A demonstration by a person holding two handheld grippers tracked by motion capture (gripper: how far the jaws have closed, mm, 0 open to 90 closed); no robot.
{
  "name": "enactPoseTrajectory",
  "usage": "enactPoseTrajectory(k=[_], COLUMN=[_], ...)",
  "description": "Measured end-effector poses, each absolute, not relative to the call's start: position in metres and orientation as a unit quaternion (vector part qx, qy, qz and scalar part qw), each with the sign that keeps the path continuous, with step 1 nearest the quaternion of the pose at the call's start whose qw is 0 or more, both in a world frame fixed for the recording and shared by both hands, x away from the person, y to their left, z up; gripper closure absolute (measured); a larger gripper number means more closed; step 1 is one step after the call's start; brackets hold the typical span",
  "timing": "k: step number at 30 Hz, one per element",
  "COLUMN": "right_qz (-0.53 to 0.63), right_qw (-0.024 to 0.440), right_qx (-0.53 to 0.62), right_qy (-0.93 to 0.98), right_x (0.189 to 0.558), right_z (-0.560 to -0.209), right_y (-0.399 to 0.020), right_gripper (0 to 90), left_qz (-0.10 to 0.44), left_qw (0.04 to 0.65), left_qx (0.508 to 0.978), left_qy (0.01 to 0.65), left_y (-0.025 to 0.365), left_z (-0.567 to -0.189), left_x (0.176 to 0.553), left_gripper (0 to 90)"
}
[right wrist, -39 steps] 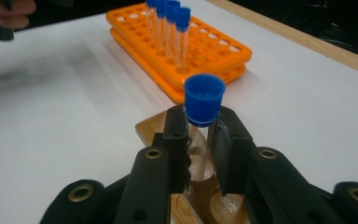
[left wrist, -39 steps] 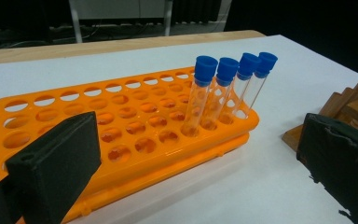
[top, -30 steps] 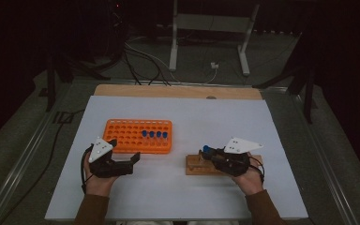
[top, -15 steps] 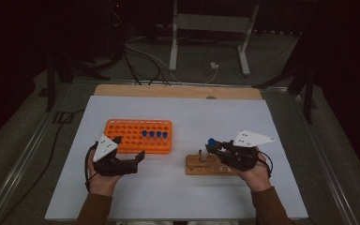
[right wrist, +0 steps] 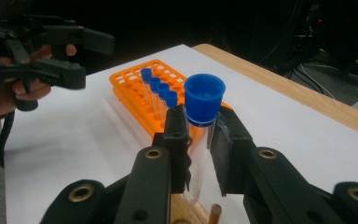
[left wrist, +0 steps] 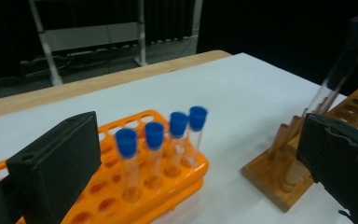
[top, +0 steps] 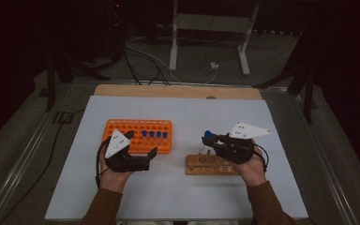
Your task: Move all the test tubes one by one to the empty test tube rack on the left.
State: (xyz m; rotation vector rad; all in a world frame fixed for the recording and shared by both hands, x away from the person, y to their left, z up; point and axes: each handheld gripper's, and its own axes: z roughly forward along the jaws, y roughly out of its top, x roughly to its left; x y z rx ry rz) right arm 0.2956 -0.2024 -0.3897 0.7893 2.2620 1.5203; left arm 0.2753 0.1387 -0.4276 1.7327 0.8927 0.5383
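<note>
My right gripper (right wrist: 200, 135) is shut on a clear test tube with a blue cap (right wrist: 205, 99), gripping it just below the cap. In the high view that tube (top: 208, 136) sits tilted over the left end of the wooden rack (top: 211, 165), its lower end close above the rack. An orange tube rack (top: 122, 127) holds several blue-capped tubes (top: 154, 135) in a row. My left gripper (top: 140, 144) is open in front of the orange rack, with nothing between its wide jaws. The left gripper view shows those tubes (left wrist: 158, 140) and the wooden rack (left wrist: 284, 182).
The racks stand on a white sheet (top: 187, 112) over a table with a wooden far edge (top: 178, 91). Beyond it are cables and a metal stand (top: 206, 28) on the dark floor. Bare sheet lies behind and to both sides of the racks.
My right gripper has risen with the blue-capped tube, lifting it higher over the wooden rack. The left gripper has drifted right and slightly up, nearer the orange rack's front.
</note>
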Motion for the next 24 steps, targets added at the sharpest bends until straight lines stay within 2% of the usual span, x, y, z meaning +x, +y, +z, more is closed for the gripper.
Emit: enactPoseTrajectory(k=[12, 20, 24], right_qz=[0.529, 0.526, 0.527], right_qw=[0.139, 0.131, 0.127], right_qx=[0.265, 0.258, 0.255], right_qy=[0.794, 0.8, 0.8], right_x=[0.304, 0.307, 0.307], right_z=[-0.387, -0.386, -0.386], right_y=[-0.176, -0.16, -0.154], right_gripper=[76.9, 76.9, 76.9], left_qz=[0.206, 0.196, 0.189], left_qw=[0.54, 0.537, 0.536], left_qx=[0.736, 0.751, 0.757], left_qy=[0.352, 0.332, 0.323], left_y=[0.117, 0.101, 0.092], left_z=[-0.426, -0.424, -0.424], left_x=[0.282, 0.283, 0.284], left_gripper=[1.5, 8.2, 15.7])
